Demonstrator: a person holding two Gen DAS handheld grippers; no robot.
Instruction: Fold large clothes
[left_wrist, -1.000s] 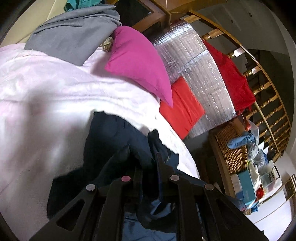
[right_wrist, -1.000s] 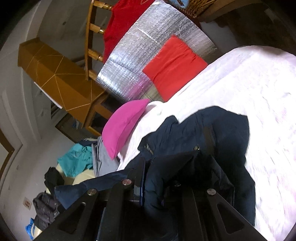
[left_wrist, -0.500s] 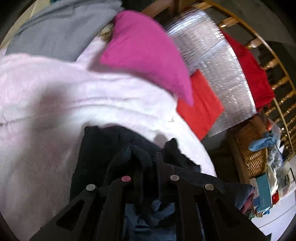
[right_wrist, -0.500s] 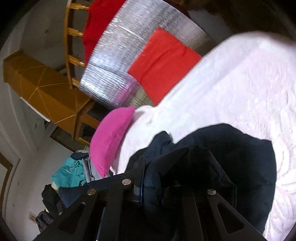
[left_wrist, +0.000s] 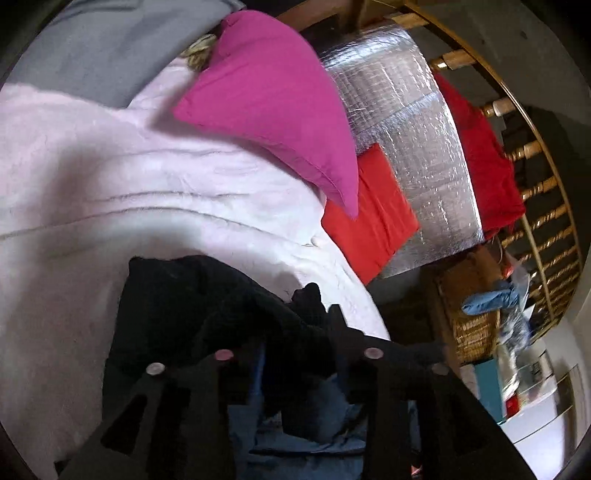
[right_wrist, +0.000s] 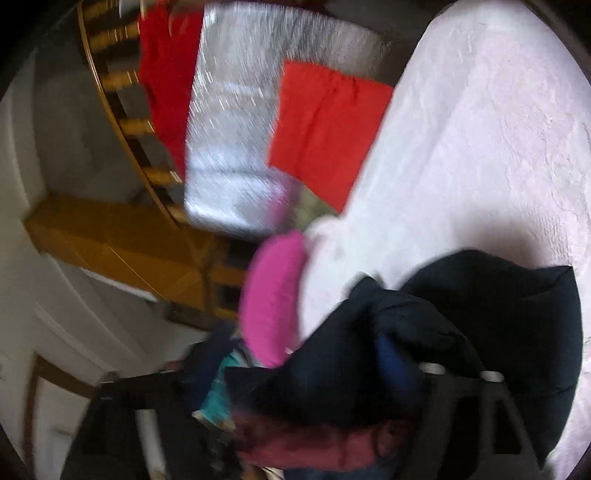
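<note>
Dark jacket (left_wrist: 192, 306) lay bunched on the bed (left_wrist: 92, 184) below the pink pillow (left_wrist: 273, 96), fold unfinished. Both my jaws were opening, cloth between them, releasing it.

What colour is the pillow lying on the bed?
Magenta pink; the pillow shows best in the left wrist view, resting on the pale pink bedspread.

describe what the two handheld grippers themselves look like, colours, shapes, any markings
Both are matte black plastic. The left gripper has two flat fingers on angled struts with slot-shaped cutouts, joined by four round silver pivot bolts, one tinted pinkish. The right gripper is blurred: similar black struts and two silver bolts show. No cables, printed markings, hand or sleeve visible.
</note>
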